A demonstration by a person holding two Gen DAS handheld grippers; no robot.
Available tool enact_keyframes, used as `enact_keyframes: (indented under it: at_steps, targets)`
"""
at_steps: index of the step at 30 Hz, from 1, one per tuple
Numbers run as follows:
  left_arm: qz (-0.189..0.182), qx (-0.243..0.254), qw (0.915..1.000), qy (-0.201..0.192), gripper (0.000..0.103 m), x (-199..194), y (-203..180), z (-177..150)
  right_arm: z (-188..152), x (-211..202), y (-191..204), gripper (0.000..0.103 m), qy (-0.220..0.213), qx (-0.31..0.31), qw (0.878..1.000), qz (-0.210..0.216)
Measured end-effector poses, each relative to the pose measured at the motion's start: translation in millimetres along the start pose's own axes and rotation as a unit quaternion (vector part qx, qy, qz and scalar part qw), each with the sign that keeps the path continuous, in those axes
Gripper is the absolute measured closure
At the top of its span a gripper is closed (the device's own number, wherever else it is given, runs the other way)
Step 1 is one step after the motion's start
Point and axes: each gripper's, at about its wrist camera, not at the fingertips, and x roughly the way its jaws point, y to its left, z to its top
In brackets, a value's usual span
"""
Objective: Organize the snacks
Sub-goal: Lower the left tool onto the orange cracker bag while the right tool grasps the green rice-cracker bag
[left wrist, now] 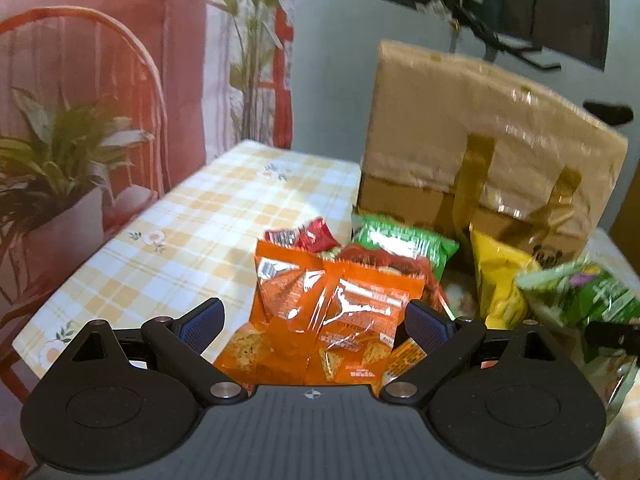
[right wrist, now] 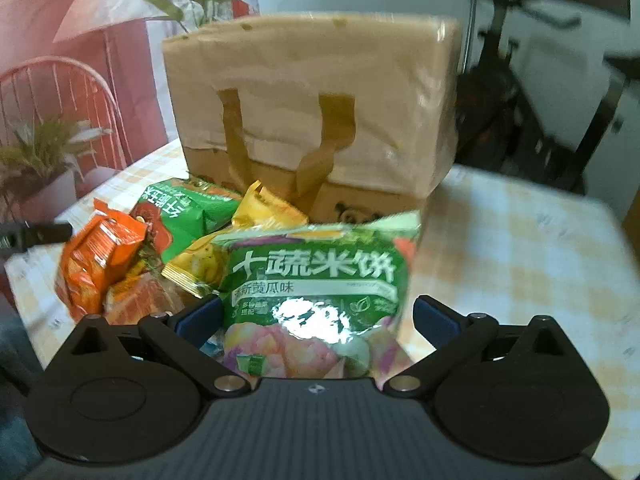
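On the checked table (left wrist: 192, 216) the snacks lie in a heap just before the brown bag (right wrist: 312, 112). The left gripper (left wrist: 314, 320) is wide open, with the orange packet (left wrist: 340, 320) between its fingers; whether they touch it I cannot tell. The right gripper (right wrist: 318, 320) is open too, around the green rice-cake packet (right wrist: 316, 280). A yellow packet (left wrist: 500, 276) lies between the two packets.
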Motion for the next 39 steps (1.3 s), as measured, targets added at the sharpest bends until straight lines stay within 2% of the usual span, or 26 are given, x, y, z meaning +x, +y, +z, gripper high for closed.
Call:
enact_keyframes:
  at_steps: [3,9,12,21,31,39]
  targets:
    - [-0.009,0.0,0.9999,0.014,0.005,12,4,-3,-2,9,-5,0.0,0.014,0.034,0.999,0.016]
    - [-0.017,-0.007,0.9997,0.017,0.005,33,15,-9,-4,14,-13,0.0,0.023,0.073,0.997,0.03]
    - [-0.028,-0.007,0.9995,0.014,0.004,39,14,-10,-1,14,-10,0.0,0.023,0.074,0.997,0.028]
    - [0.004,0.021,0.9998,0.004,0.0,47,4,-17,-4,16,-10,0.0,0.012,0.074,0.997,0.032]
    - [0.017,0.031,0.9994,0.005,0.0,51,3,-18,-8,11,-7,0.003,0.0,0.076,0.997,0.03]
    - [0.002,0.022,0.9997,-0.001,0.0,45,10,-21,-10,9,-9,0.005,-0.006,0.085,0.996,0.028]
